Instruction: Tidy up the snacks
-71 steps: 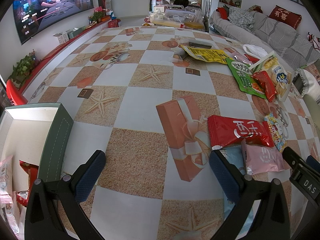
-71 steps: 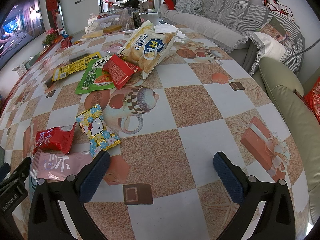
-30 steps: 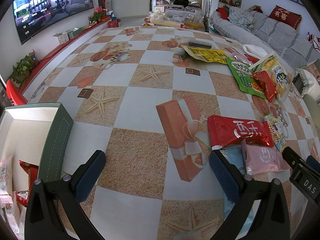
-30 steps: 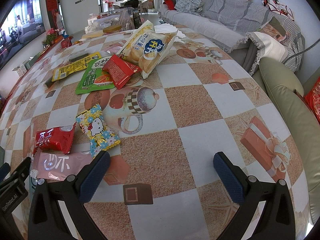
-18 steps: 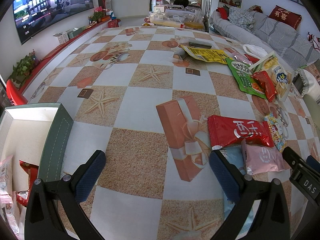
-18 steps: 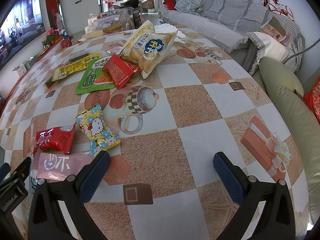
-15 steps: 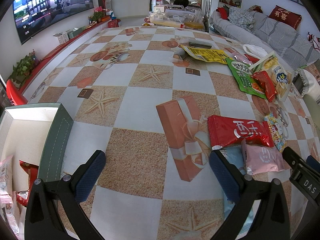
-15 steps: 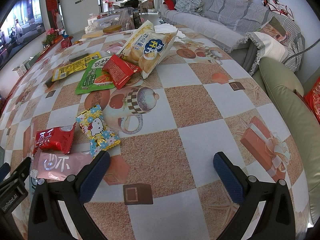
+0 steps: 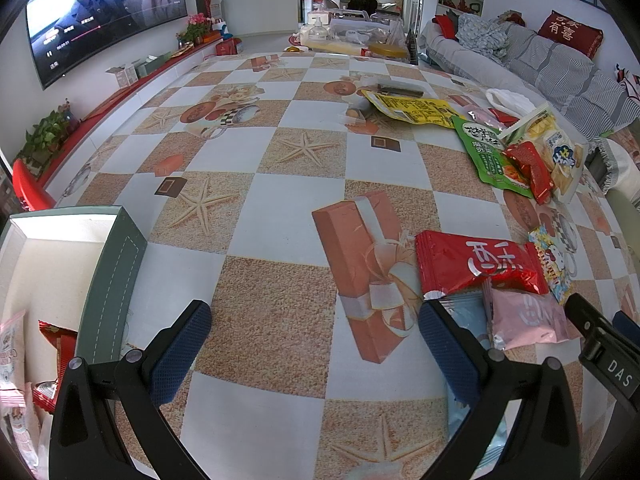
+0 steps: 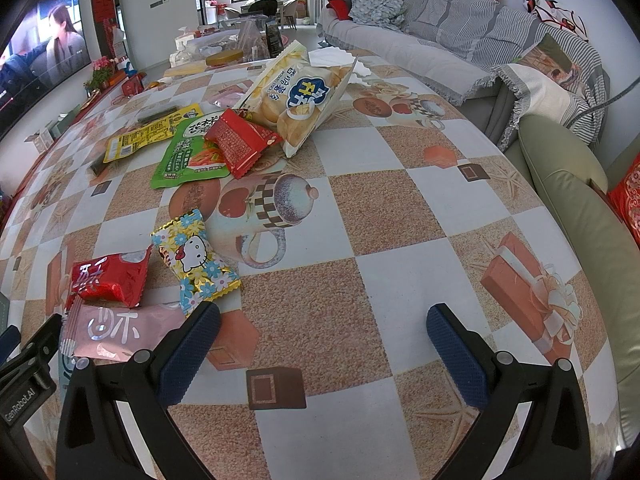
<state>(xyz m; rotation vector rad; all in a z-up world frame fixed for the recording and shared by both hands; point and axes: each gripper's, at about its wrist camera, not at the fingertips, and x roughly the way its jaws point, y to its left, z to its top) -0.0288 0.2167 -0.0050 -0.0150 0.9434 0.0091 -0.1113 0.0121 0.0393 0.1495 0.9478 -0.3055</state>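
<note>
We hold the left gripper (image 9: pixel 314 344) and the right gripper (image 10: pixel 323 340) spread wide, both empty. The red packet (image 9: pixel 478 264) lies just right of the printed gift box (image 9: pixel 362 268), the pink packet (image 9: pixel 528 318) touching its near edge.

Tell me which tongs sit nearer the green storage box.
Left. The left tongs hang open with the green storage box just beside their left finger. The right tongs, also open, hover further right; the box is outside their view.
</note>
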